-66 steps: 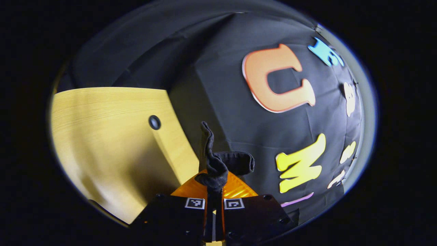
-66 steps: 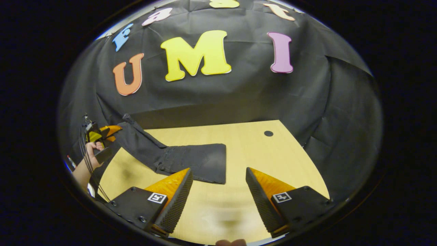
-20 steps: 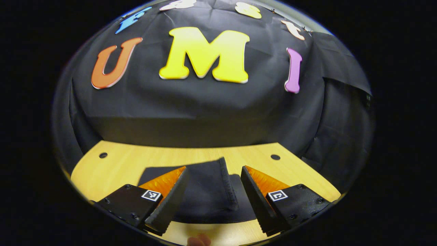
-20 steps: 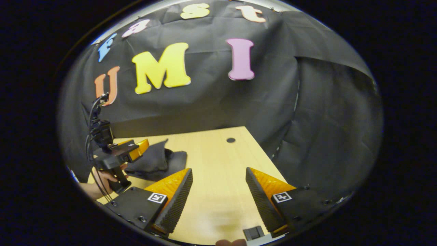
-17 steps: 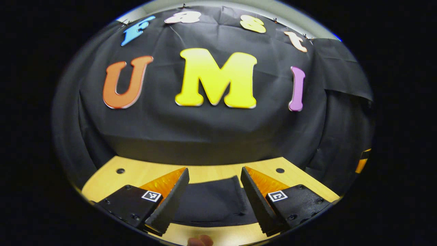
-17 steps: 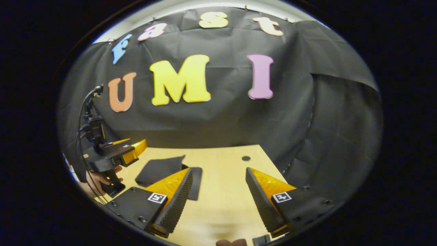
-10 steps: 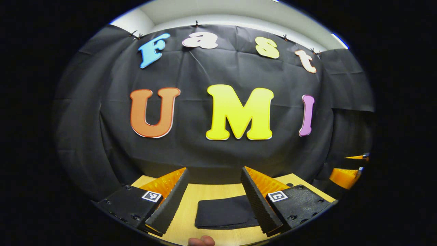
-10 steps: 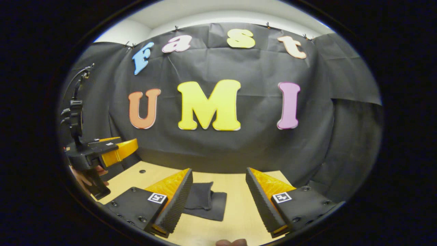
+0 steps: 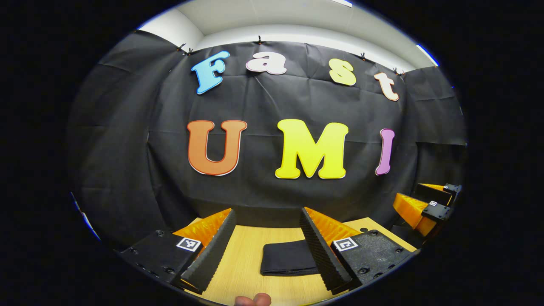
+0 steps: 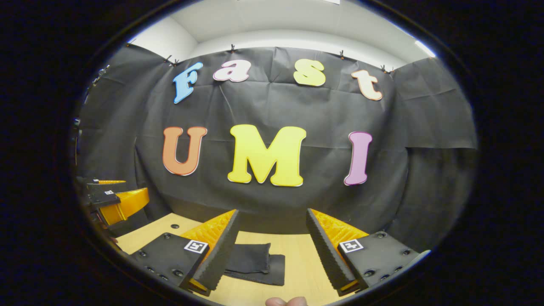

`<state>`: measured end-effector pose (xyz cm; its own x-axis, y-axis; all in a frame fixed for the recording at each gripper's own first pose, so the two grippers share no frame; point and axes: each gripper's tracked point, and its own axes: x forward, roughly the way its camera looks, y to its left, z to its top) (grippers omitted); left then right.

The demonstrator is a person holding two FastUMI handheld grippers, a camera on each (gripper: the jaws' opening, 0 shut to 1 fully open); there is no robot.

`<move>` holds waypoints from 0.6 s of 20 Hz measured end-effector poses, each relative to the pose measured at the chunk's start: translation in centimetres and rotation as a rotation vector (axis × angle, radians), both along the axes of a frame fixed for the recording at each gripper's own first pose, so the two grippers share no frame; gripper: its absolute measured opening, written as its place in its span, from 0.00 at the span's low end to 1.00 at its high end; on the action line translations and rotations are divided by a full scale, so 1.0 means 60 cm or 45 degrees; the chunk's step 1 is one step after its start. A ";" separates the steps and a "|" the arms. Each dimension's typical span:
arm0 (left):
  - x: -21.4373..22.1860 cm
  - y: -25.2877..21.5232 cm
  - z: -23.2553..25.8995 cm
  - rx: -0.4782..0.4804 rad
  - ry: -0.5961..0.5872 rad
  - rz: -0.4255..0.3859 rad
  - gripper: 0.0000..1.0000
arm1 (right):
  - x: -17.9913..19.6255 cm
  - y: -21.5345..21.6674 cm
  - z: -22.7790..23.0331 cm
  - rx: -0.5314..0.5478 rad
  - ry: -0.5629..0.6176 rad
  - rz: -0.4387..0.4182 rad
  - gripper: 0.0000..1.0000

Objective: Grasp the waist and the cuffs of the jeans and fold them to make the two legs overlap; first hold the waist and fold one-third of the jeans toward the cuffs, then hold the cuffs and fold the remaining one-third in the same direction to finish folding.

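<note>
The dark jeans lie folded into a small flat bundle on the light wooden table. In the left gripper view my left gripper is open, raised and drawn back, with the bundle seen low between its fingers. My right gripper is open too in the right gripper view, lifted off the table, and the folded jeans lie beside its left finger. Nothing is held by either one. The right gripper appears at the right edge of the left gripper view, and the left gripper at the left edge of the right gripper view.
The black cloth wall rises straight behind the table's far edge. A small round hole sits in the tabletop at the left. A fingertip of the holding hand shows at the bottom.
The left gripper let go of the jeans cuffs, leaving the bundle folded on the table. Both grippers then rose and tilted up, pulling back from the jeans.
</note>
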<state>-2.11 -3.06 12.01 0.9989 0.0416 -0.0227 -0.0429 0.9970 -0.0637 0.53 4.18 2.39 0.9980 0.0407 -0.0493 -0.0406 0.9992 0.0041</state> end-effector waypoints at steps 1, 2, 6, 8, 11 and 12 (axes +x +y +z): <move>-0.008 0.002 -0.005 -0.002 0.002 0.001 0.97 | -0.005 0.002 0.001 -0.004 -0.011 -0.003 0.94; -0.014 0.003 -0.009 -0.003 0.002 0.001 0.97 | -0.006 0.006 -0.003 -0.010 -0.014 -0.004 0.94; -0.021 0.015 -0.017 0.006 0.010 0.022 0.97 | -0.014 0.020 -0.009 0.011 0.009 0.018 0.94; -0.023 0.018 -0.012 0.015 -0.002 0.027 0.97 | -0.013 0.022 -0.005 0.025 0.004 0.011 0.94; -0.018 0.020 -0.008 0.030 -0.020 0.031 0.97 | -0.008 0.028 -0.006 0.044 0.017 0.020 0.94; -0.017 0.019 -0.010 0.031 -0.020 0.029 0.97 | -0.005 0.032 -0.008 0.042 0.021 0.022 0.94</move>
